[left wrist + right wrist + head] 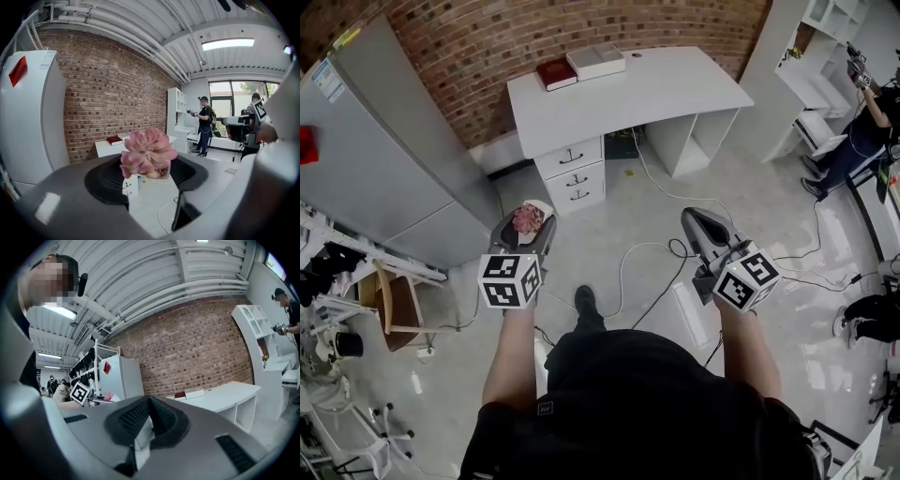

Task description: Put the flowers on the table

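Left gripper (528, 214), head view: clamped on pink flowers (528, 221), above the floor (628, 225), well apart from the white desk (675, 89); stems out of sight. Right gripper (696, 217): closed, empty. Left gripper view: flowers pinched between both pads (105, 180), underside hidden behind them. Right gripper view: pad tips touching, nothing between; desk beyond.

A grey refrigerator (384, 159) stood against the brick wall's (534, 28) left end, a white shelf unit (797, 84) at its right.
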A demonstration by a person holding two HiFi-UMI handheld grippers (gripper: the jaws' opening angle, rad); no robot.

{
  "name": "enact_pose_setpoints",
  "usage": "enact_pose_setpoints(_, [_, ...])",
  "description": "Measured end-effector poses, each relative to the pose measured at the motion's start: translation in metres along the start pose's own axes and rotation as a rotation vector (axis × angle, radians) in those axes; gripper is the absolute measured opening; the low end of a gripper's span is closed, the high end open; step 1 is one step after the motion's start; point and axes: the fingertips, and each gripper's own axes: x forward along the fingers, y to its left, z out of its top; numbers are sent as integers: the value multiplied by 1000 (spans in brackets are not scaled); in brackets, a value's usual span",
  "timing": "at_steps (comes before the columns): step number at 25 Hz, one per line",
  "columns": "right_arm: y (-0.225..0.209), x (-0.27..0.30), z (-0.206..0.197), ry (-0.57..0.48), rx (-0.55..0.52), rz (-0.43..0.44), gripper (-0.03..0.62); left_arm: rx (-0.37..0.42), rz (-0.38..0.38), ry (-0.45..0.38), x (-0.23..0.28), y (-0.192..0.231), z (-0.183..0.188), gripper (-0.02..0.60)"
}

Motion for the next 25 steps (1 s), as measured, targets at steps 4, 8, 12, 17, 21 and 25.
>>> enact_pose_setpoints(4, [-26,38,5,-3,17,-31,9,1,-27,8,41,27,9,281])
enact_pose_setpoints(8, [-43,81,2,24,37,-33,9,-7,-41,31,75,57,12,281])
enact_pose_setpoints(12, [-56,125,-1,57,56,-33,9,-25,-46,46,101,89,14,281])
enact_pose_setpoints(17, [-56,188,-4,96,61,-13,9,-58,-43,56,122,136,9,281])
enact_pose_setpoints(21, [-45,231,-1,115,64,9,9,-83,-48,45,130,172,9,281])
enact_pose_setpoints(25, [-38,254,6,106,39,10,9,-71,-66,18,138,187,17,281])
